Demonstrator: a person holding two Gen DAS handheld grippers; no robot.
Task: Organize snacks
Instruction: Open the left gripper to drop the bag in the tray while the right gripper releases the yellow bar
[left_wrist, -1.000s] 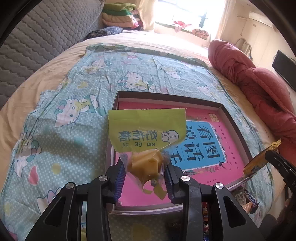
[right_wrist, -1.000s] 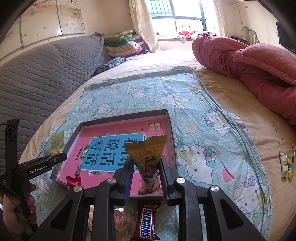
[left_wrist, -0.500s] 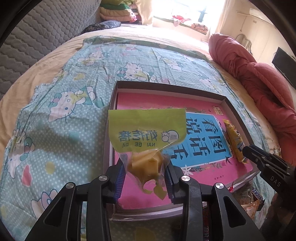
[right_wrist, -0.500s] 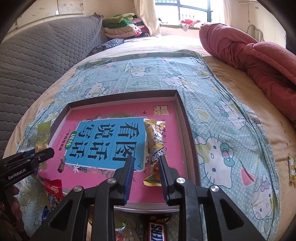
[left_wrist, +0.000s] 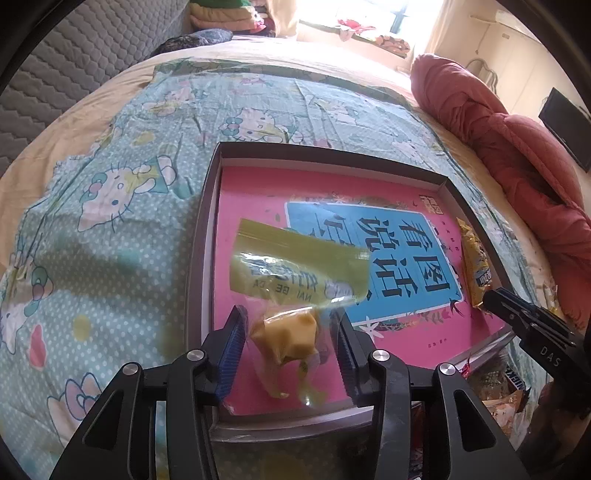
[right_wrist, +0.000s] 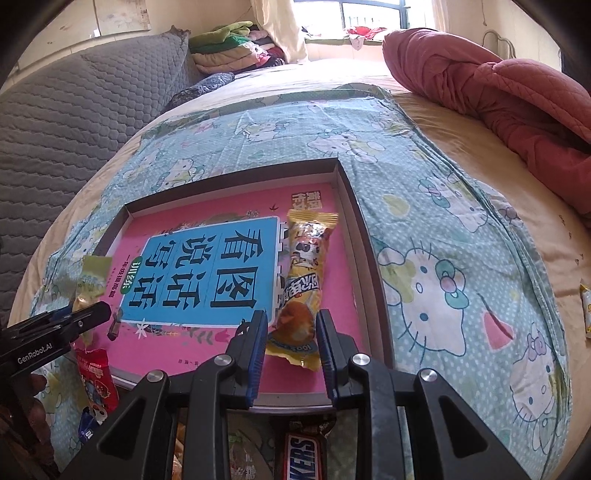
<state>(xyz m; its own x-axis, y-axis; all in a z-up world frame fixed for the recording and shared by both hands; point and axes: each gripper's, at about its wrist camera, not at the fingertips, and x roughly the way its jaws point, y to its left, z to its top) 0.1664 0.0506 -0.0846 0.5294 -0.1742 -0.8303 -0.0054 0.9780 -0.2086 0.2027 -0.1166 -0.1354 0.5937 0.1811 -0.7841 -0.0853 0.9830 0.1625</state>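
A shallow dark-rimmed box (left_wrist: 207, 229) with a pink and blue bottom lies on the bedsheet; it also shows in the right wrist view (right_wrist: 365, 236). My left gripper (left_wrist: 290, 343) is open, and the green milk-candy packet (left_wrist: 295, 266) lies between its fingers on the box's left side, tilted. My right gripper (right_wrist: 290, 343) is open around the lower end of the yellow snack packet (right_wrist: 304, 273), which lies flat along the box's right side and shows in the left wrist view (left_wrist: 474, 262).
Loose snacks lie at the box's near edge: a Snickers bar (right_wrist: 301, 456) and a red packet (right_wrist: 96, 380). A small yellow packet (right_wrist: 585, 306) lies far right on the bed. A red quilt (right_wrist: 498, 96) lies at the right, folded clothes (right_wrist: 236, 44) at the back.
Both grippers came down to the box and opened. The yellow packet was laid down first, then the green packet dropped from the left fingers and tilted onto the box bottom.
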